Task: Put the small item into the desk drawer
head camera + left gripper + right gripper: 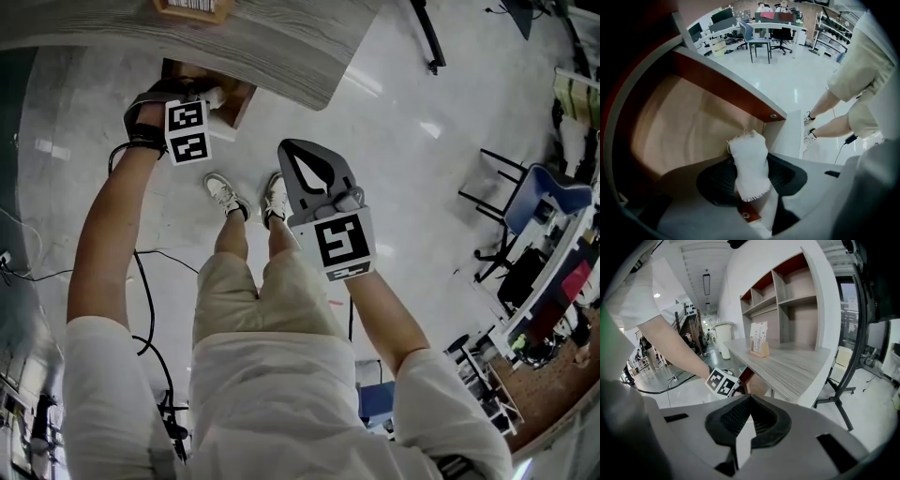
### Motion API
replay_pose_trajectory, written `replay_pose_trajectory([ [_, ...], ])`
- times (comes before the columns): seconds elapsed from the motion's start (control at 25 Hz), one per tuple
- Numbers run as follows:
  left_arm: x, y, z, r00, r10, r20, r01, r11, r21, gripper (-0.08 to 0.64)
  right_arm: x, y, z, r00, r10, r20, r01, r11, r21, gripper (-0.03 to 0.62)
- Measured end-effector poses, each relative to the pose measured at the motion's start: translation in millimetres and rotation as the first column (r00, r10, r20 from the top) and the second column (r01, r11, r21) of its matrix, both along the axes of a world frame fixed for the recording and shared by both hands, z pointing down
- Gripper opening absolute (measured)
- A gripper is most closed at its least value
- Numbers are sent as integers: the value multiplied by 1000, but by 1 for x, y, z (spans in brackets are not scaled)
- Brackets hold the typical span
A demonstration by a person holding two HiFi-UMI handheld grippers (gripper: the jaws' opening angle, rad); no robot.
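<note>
1. Left claw point(751, 174): pointed steeply downward, clenched on the small white frayed fabric piece point(750, 161). The black pads point(715, 180) grip the lower part of the fabric on both sides, and its upper end stands free above them.
2. Task item location: the fabric piece is held in the left claw, over the open desk drawer with a light wooden interior point(684, 126). It does not rest on the drawer bottom.
3. Drawer position: it projects from beneath the grey wood-grain surface point(262, 37), with its red-brown side wall point(726, 89) next to the claw.
4. Person: stands on the pale glossy floor point(403, 103), with white shoes point(225, 195) below the drawer in the head view.
5. Right claw point(750, 397): clenched with its tips together and nothing between them. It is held in the air, well apart from the drawer and angled toward the surface.
6. On the surface: a small wooden holder with white cards point(758, 347) stands in front of open shelving.
</note>
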State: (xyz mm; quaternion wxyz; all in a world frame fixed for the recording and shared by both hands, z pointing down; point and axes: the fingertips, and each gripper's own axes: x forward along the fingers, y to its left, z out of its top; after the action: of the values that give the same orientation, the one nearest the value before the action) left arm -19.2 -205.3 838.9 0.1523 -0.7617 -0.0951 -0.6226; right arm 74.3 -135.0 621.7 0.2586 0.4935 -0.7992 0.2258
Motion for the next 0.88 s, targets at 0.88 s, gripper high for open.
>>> replay_pose_trajectory([
  [0.88,5,6,2,999,-6,51,8,999,-46,209,8,29,-1,1000,-10,-10,10,1000,-17,-2],
])
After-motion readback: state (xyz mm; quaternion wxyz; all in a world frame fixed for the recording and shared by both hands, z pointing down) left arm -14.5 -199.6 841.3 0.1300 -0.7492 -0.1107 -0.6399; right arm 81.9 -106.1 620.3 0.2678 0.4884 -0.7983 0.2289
